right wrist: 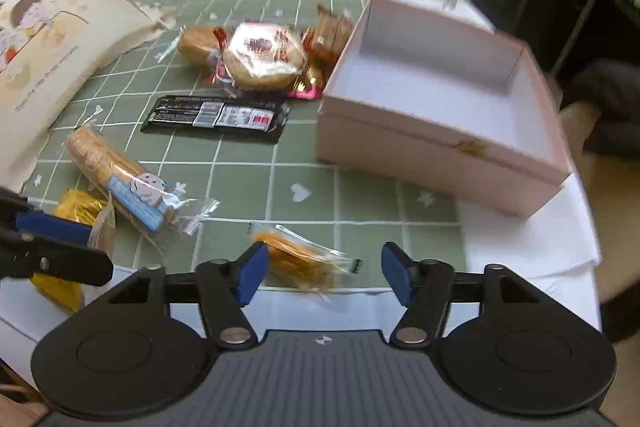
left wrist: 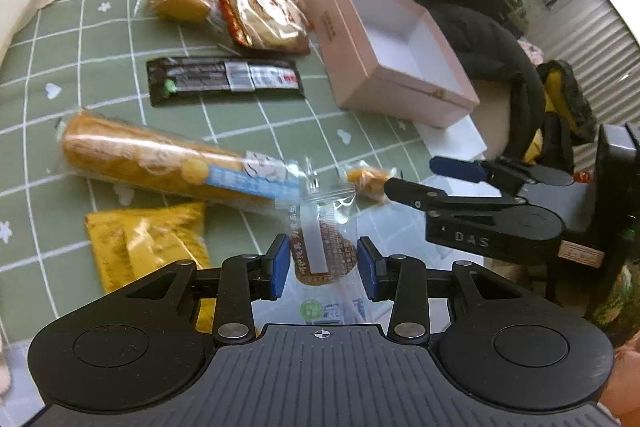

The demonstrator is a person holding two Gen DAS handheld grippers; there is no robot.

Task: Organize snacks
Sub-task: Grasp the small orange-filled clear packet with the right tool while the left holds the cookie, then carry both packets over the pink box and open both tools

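While both claws work close together at the near edge of the table, I note the following.

**State.** My left gripper (left wrist: 322,259) stands narrow, its pads against the sides of a round brown cookie packet (left wrist: 324,255), which I judge held. My right gripper (right wrist: 324,259) stands wide. A small orange snack packet (right wrist: 304,263) lies between its jaws, on the cloth and touched by neither pad.

**Destination.** The pink box (right wrist: 400,143) sits open and empty at the right corner of the table, on a sheet of white paper (right wrist: 520,239).

**Risks.**
- The orange packet lies at the table's edge. An uneven close could nudge it over the side.
- Its film looks slick and loose, so the pads may catch wrapper only and let it slide out on the lift.
- Too hard a squeeze by the left claw could crack the cookie.
- The two claws are near each other and could knock together if both head for the box at once.
- The box is light and on paper, so a bump to its wall could shift it toward the drop.

**Surroundings.**
- A long cake roll (left wrist: 160,163) and a yellow packet (left wrist: 148,247) lie just beside the left claw.
- A black bar (left wrist: 224,79) and the wrapped pastries (left wrist: 264,15) lie farther in.
- None of these bars the path to the box.
- An open picture book (right wrist: 48,39) crowds the left side.
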